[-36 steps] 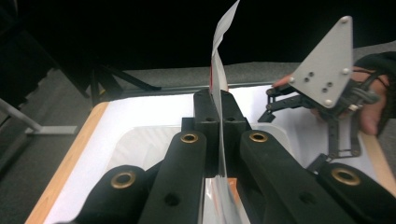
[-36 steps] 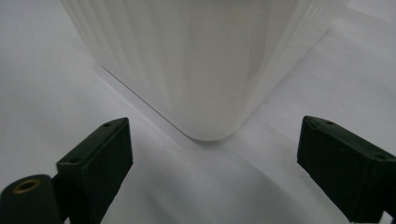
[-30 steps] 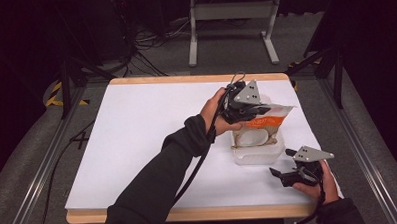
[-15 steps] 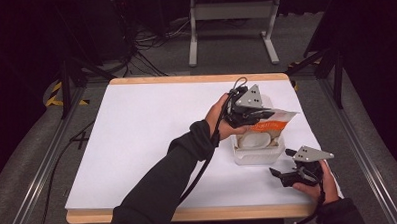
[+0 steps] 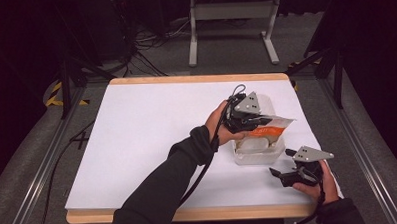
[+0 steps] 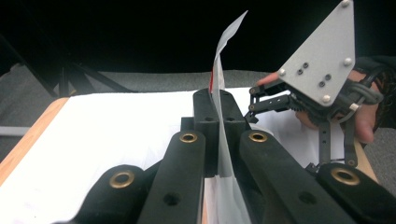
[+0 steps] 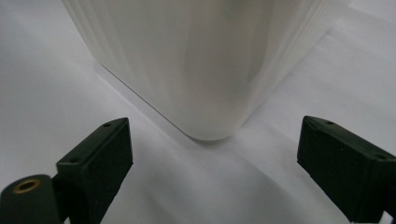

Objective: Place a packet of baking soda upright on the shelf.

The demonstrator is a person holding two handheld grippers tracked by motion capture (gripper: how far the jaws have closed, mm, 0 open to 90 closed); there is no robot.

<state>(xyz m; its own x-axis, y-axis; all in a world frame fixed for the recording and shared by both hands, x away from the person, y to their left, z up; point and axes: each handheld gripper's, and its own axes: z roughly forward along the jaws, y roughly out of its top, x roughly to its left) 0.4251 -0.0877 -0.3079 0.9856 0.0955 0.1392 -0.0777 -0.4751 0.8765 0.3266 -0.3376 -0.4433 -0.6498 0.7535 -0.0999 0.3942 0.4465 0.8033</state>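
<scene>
Orange-white packet point(image 5: 267, 128) clamped in left tool point(image 5: 249, 121) — print unreadable, probably; right tool point(image 5: 284, 175) spread wide.

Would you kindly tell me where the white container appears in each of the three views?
High view: the white container sits right of centre on the table, under the orange-and-white packet that the left gripper holds.
Left gripper view: I cannot make it out; the pinched packet stands edge-on between the shut jaws.
Right gripper view: its rounded corner looms top centre, beyond the open jaws.
Shared landmark: the white tabletop.
</scene>
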